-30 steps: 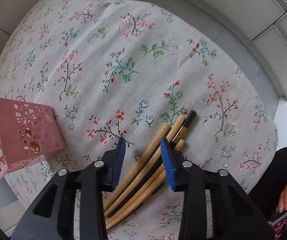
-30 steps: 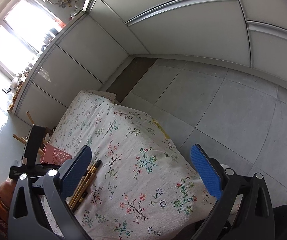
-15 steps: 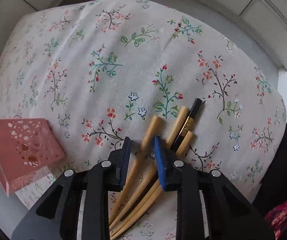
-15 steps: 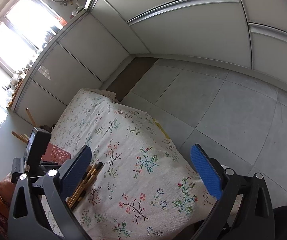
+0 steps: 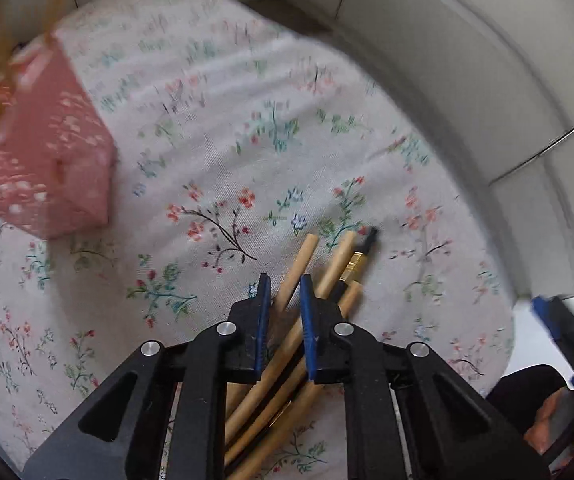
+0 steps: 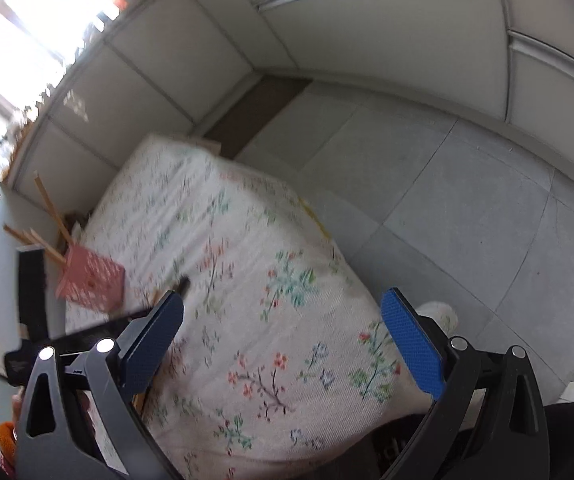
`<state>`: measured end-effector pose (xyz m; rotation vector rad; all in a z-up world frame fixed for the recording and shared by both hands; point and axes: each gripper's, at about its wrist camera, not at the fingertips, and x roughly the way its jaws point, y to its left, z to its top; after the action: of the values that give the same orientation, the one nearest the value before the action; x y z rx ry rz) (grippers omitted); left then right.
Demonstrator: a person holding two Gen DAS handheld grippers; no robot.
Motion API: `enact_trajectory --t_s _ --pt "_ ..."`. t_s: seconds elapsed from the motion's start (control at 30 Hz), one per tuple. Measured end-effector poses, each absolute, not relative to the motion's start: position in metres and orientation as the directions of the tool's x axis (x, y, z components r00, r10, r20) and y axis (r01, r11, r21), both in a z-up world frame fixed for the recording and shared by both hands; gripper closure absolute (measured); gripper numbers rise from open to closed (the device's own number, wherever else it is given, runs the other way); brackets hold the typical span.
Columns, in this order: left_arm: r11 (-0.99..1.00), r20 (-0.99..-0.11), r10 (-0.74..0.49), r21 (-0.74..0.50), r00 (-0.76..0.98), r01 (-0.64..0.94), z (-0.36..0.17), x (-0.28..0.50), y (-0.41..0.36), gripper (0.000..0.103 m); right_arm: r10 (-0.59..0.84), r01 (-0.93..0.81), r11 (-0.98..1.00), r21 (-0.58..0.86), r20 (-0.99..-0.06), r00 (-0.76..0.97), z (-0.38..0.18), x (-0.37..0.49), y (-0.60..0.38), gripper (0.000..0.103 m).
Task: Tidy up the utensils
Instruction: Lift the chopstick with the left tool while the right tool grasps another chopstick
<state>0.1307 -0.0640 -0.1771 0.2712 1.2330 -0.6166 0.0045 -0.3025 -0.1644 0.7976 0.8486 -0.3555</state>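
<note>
Black left gripper [image 5: 282,290], blue pads, silver screws, right gripper [image 6: 283,322] alike

Your left gripper [image 5: 283,300] hides the chopsticks' [image 5: 299,268] lower ends, and the pink basket [image 5: 35,160] blurs out.

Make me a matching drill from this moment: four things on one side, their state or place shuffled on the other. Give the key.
1. left hand-held gripper
2. right hand-held gripper
3. pink basket
4. black-tipped utensil

A. holds upright wooden sticks
B. wide open over the floral cloth
C. lies rightmost in the loose bundle
D. narrowed around one wooden stick

Pairs: 1-D, 2-B, 3-A, 4-C
</note>
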Motion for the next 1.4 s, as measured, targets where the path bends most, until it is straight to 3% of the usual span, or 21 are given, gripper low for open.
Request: enact_trajectory --t_s 0.17,0.3,0.4,0.47,0.63,0.93,1.03,1.1,1.13,1.17,1.2,1.3,1.4 --pt "0.787 -0.862 -0.389 -0.128 0.324 0.603 -0.127 0.101 -0.024 0.091 0.135 0.595 0.655 0.465 -0.847 0.514 -0.173 0.033 -0.271 0.007" --pt "0.781 -0.808 -0.451 -0.151 0.381 0.606 -0.097 0.074 0.008 0.092 0.131 0.621 0.672 0.404 -0.89 0.437 -0.175 0.058 -0.243 0.007" --pt "0.775 -0.749 -0.502 -0.167 0.433 0.609 -0.08 0.065 0.03 0.092 0.146 0.631 0.685 0.364 -0.917 0.371 -0.177 0.076 -0.222 0.019" --pt "0.772 -0.692 -0.542 -0.184 0.478 0.609 -0.06 0.055 0.05 0.093 0.144 0.631 0.704 0.326 -0.936 0.323 -0.18 0.09 -0.205 0.034" --pt "0.77 -0.574 -0.604 -0.243 0.552 0.59 -0.026 0.049 0.09 0.093 0.107 0.638 0.724 0.262 -0.956 0.271 -0.181 0.114 -0.184 0.043" --pt "0.764 -0.529 -0.627 -0.271 0.573 0.586 -0.017 0.047 0.11 0.095 0.029 0.638 0.757 0.137 -0.984 0.176 -0.181 0.137 -0.157 0.043" --pt "0.772 -0.529 -0.621 -0.285 0.578 0.569 -0.018 0.051 0.115 0.095 -0.016 0.63 0.771 0.088 -0.987 0.158 -0.182 0.146 -0.144 0.044" --pt "0.778 -0.532 -0.615 -0.287 0.582 0.56 -0.019 0.053 0.117 0.095 -0.043 0.606 0.793 0.063 -0.987 0.158 -0.181 0.151 -0.135 0.056" --pt "0.782 -0.536 -0.609 -0.28 0.585 0.557 -0.02 0.053 0.117 0.095 -0.059 0.593 0.804 0.047 -0.986 0.159 -0.18 0.152 -0.132 0.074" --pt "0.786 -0.548 -0.601 -0.275 0.581 0.554 -0.022 0.055 0.117 0.095 -0.052 0.587 0.808 0.055 -0.985 0.164 -0.179 0.152 -0.131 0.085" --pt "0.79 -0.563 -0.594 -0.278 0.574 0.546 -0.025 0.058 0.117 0.095 -0.036 0.575 0.815 0.07 -0.985 0.17 -0.18 0.151 -0.132 0.086" --pt "0.806 -0.71 -0.554 -0.327 0.434 0.494 -0.06 0.093 0.11 0.089 0.046 0.537 0.832 0.14 -0.982 0.184 -0.181 0.145 -0.146 0.092" --pt "0.86 -0.845 -0.426 -0.267 0.324 0.435 -0.11 0.124 0.09 0.087 0.092 0.509 0.844 0.17 -0.98 0.176 -0.183 0.136 -0.17 0.093"
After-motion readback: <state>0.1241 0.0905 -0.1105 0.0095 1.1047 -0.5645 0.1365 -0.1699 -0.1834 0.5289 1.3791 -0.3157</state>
